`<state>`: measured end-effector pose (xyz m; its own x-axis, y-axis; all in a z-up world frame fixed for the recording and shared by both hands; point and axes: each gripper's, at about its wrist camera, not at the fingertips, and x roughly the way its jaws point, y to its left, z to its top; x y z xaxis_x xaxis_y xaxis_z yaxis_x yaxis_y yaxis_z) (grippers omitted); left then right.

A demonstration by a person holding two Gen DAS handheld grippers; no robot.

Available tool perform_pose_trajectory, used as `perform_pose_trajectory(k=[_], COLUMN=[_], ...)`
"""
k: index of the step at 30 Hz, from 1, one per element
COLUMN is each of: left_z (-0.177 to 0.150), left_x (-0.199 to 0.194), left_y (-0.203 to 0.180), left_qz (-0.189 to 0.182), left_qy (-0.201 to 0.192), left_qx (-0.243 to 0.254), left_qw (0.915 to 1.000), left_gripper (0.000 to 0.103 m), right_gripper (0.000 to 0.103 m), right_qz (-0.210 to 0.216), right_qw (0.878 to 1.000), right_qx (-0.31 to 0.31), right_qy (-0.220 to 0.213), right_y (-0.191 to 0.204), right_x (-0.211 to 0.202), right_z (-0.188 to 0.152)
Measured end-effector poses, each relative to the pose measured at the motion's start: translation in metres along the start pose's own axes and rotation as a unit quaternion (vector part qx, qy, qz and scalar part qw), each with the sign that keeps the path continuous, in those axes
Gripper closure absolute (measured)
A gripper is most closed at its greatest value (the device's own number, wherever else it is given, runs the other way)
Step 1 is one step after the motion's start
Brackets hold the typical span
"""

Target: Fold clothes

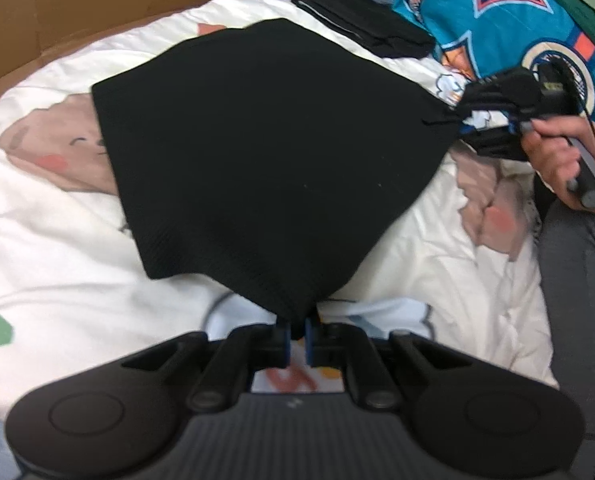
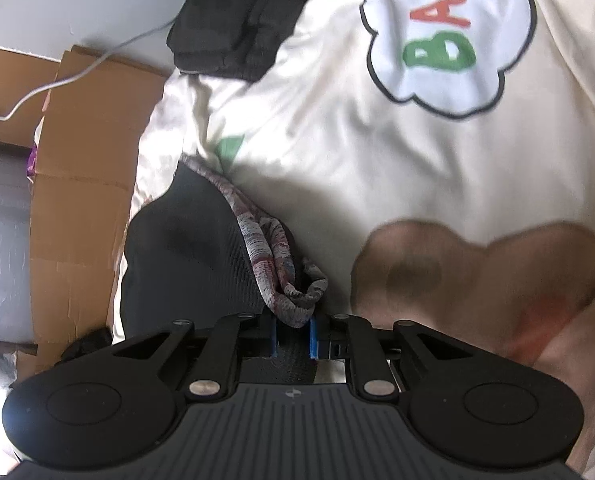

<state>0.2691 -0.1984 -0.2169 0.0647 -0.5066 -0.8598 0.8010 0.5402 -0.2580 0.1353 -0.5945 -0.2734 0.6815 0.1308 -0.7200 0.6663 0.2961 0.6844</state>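
A white quilt point(image 1: 49, 240) printed with cartoon figures covered the bed, and the black garment point(image 1: 257, 152) lay spread across its middle, stretched between the two grippers. Behind it sat a pile of folded dark clothes point(image 1: 357, 20). The left gripper point(image 1: 296, 340) was pinched tight on the garment's nearest corner, while the right gripper point(image 2: 292, 338), held in a hand point(image 1: 557, 160), was clamped on a bunched, grey-lined edge at the opposite corner.
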Motion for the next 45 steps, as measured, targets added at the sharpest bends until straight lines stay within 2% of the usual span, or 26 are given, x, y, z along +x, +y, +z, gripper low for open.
perform_pose_trajectory(k=[4,9,10,11,13,17,25,45], left_z=[-0.002,-0.001,0.0,-0.001,-0.001,-0.002,-0.003,0.014], left_x=[0.004,0.003,0.003,0.002,0.001,0.002,0.023,0.052], left_y=[-0.008,-0.009,-0.009,-0.009,-0.011,-0.024,-0.061,-0.106], left_qz=[-0.002,-0.002,-0.003,-0.004,-0.009,-0.021,-0.045,-0.047], left_qy=[0.002,0.003,0.002,0.001,0.0,0.002,0.023,0.014], left_qx=[-0.006,-0.007,-0.008,-0.01,-0.015,-0.021,-0.018,-0.043], left_qw=[1.0,1.0,1.0,0.9999,0.9998,0.9995,0.9985,0.9979], left_gripper=[0.097,0.097,0.097,0.097,0.097,0.097,0.098,0.098], right_gripper=[0.076,0.07,0.075,0.084,0.09,0.091,0.091,0.091], right_qz=[-0.015,-0.016,-0.014,-0.011,-0.004,-0.001,0.001,0.017], right_qw=[1.0,0.999,0.999,0.999,1.0,1.0,0.999,0.997], right_qx=[-0.004,0.001,0.003,0.002,-0.004,-0.031,-0.028,-0.053], right_qy=[0.022,0.038,0.035,0.031,0.022,-0.001,-0.026,-0.054], right_y=[-0.001,-0.003,-0.004,-0.004,-0.002,0.006,0.007,0.028], right_x=[0.003,0.008,0.008,0.007,0.005,-0.001,-0.001,0.03], right_z=[-0.005,-0.01,-0.009,-0.008,-0.006,-0.001,0.022,0.071])
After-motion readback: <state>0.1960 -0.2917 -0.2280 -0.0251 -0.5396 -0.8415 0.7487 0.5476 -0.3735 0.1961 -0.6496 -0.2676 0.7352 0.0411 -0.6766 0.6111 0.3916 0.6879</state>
